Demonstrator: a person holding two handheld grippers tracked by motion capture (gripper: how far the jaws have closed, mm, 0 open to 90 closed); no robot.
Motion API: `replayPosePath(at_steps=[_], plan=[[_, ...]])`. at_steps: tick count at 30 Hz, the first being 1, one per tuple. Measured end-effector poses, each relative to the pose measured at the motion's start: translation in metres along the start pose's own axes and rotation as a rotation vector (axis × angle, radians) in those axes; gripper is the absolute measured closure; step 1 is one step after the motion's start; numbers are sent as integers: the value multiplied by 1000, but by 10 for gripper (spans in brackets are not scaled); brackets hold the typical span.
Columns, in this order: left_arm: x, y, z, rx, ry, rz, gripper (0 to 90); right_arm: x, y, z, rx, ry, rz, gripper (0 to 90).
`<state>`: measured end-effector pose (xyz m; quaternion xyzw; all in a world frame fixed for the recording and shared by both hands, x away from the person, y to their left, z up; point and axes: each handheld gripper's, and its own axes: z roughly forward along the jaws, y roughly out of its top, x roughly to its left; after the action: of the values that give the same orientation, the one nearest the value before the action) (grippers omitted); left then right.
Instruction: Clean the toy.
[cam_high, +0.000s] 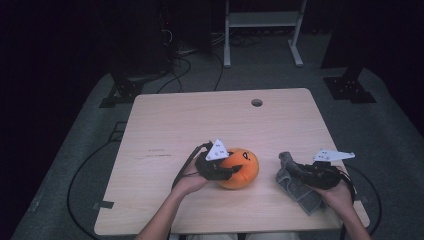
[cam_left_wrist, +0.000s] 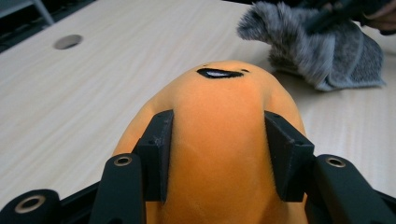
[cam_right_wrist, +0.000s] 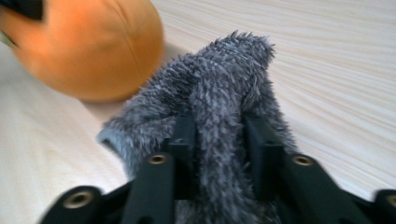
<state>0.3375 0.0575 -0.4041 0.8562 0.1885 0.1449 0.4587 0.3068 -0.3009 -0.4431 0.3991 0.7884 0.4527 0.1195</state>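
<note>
On the pale wooden tabletop (cam_high: 165, 125), the left hand-held gripper (cam_high: 234, 171) pinches a round orange plush toy (cam_high: 241, 167) near centre. To its right, the right hand-held gripper (cam_high: 292, 167) pinches a fuzzy grey fabric piece (cam_high: 295, 187).

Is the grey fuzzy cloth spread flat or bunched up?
Bunched up. The grey fuzzy cloth rises in a gathered fold between the right gripper jaws, and lies crumpled on the table in the high view.
</note>
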Motion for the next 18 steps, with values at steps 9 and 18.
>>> replayPosePath(at_steps=[9, 18], plan=[[24, 10, -4, -3, 71, -12, 481, -5, 0, -4, -58, -11, 28, 504], [44, 10, 7, 6, 193, -69, 466, 0, 1, -1, -63, 4, 6, 487]])
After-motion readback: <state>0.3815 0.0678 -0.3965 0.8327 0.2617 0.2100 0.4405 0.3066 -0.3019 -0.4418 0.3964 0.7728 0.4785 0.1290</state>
